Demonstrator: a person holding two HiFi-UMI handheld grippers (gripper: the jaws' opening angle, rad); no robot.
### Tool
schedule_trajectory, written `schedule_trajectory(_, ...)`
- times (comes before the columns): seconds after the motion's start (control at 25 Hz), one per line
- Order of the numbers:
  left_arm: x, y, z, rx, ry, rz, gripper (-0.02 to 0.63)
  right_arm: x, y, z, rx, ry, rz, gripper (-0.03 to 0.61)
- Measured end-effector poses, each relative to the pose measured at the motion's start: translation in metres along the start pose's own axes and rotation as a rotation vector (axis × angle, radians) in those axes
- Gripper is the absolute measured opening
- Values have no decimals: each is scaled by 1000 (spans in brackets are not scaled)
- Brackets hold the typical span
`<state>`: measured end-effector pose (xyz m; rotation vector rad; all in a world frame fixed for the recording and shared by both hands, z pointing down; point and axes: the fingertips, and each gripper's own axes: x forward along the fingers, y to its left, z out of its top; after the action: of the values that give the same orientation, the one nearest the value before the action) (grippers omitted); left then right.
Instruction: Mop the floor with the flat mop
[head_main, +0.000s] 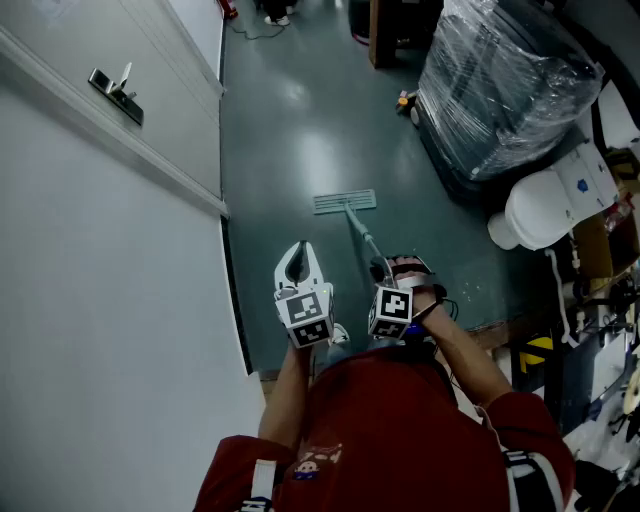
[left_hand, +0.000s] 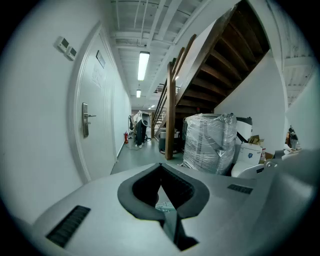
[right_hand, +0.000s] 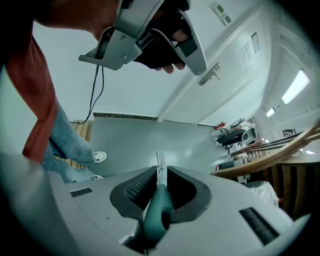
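- A white door (head_main: 70, 30) stands shut at the far left, its handle (head_main: 115, 85) on it.
- The left gripper (head_main: 298, 250) hangs above the green floor (head_main: 290, 130), its jaws closed tip to tip with nothing between them.
- The flat mop (head_main: 345, 202) lies with its head flat on the floor, just ahead of both grippers.
- The right gripper (right_hand: 159, 172) is clamped on the mop's teal handle grip (right_hand: 158, 212).
- A plastic-wrapped stack (head_main: 510, 80) and a white toilet (head_main: 550, 205) stand at the right.

Teal mop handle (right_hand: 159, 210), perhaps grey-green floor (head_main: 290, 130)
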<state>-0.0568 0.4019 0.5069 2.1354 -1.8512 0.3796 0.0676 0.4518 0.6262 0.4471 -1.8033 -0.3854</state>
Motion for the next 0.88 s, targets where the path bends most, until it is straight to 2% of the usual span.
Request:
schedule_trajectory(0.36, -6, 24, -3, -1, 22, 17, 15, 3, 3, 14, 4, 3, -3, 71)
schedule_trajectory(0.48, -6, 31, 4, 1, -13, 14, 15, 4, 4, 19, 21, 4, -12, 71)
schedule_trajectory(0.64, -4, 43, -9, -9, 13, -5, 15, 8, 6, 29, 28, 16, -20, 71)
schedule_trajectory(0.88, -5, 64, -3, -1, 6, -8, 15, 28, 12, 41, 48, 37, -60, 71)
